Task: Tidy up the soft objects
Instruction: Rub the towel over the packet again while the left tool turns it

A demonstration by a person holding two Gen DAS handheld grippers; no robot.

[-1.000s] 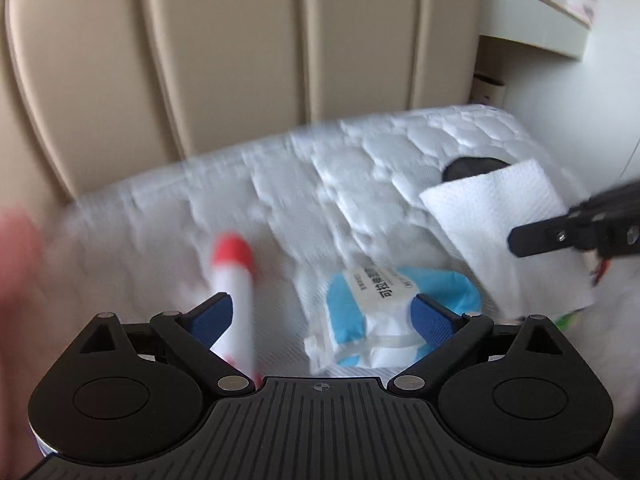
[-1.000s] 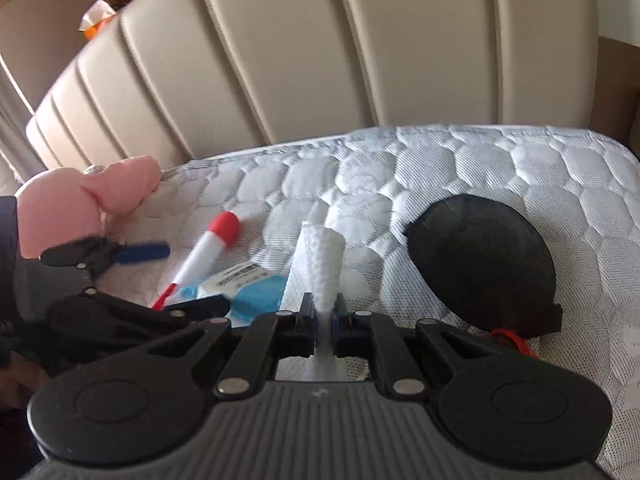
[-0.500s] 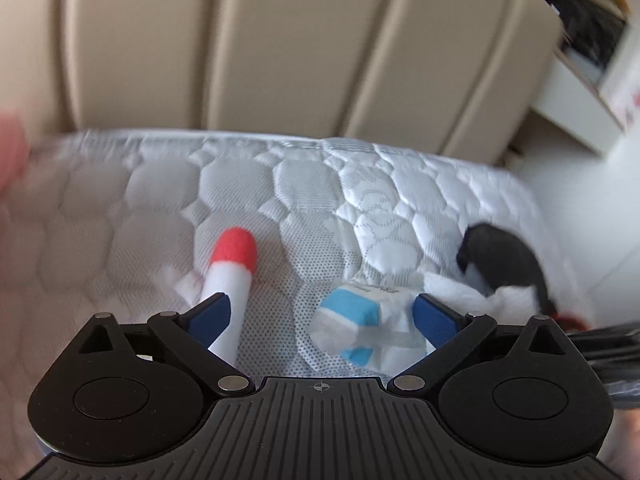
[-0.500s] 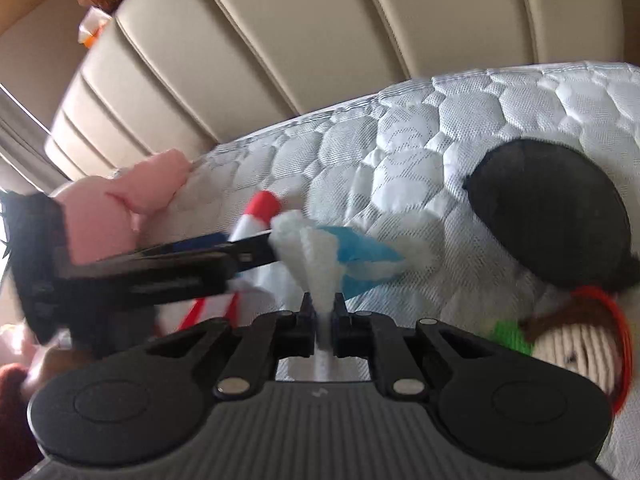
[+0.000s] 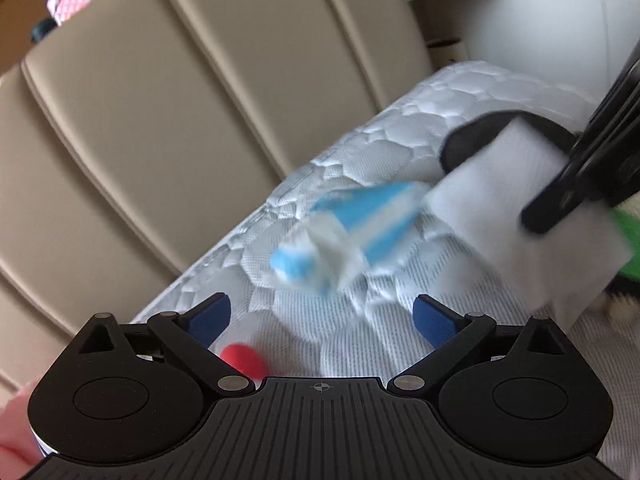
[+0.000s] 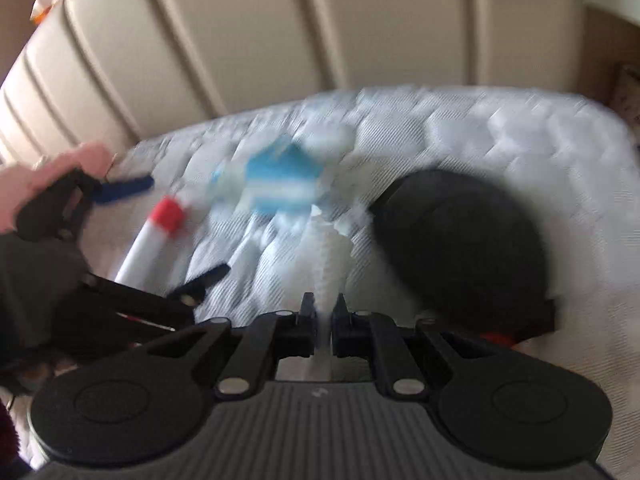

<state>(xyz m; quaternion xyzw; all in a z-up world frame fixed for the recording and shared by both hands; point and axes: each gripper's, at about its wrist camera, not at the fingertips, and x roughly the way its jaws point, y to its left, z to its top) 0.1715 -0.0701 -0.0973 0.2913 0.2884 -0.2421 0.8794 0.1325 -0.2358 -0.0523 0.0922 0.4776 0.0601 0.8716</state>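
A white paper towel (image 6: 326, 256) hangs from my right gripper (image 6: 323, 316), which is shut on it. From the left wrist view the same towel (image 5: 516, 208) spreads out wide under the right gripper (image 5: 544, 216). A blurred blue-and-white packet (image 5: 348, 232) lies on the quilted mattress (image 5: 360, 148), ahead of my left gripper (image 5: 320, 318), whose jaws are open and hold nothing. A white tube with a red cap (image 6: 156, 232) lies between the left gripper's fingers (image 6: 124, 190) in the right wrist view. The packet (image 6: 280, 184) sits just beyond it.
A black round pad (image 6: 460, 240) lies right of the towel, with something red at its near edge. A pink plush (image 6: 48, 172) is at the far left. The beige padded headboard (image 5: 180, 120) rises behind the mattress. A green item (image 5: 630, 228) shows at the right edge.
Both views are now motion-blurred. The left gripper has drawn back and tilted, so the packet sits farther ahead and only the tube's red cap shows. The right gripper keeps the towel.
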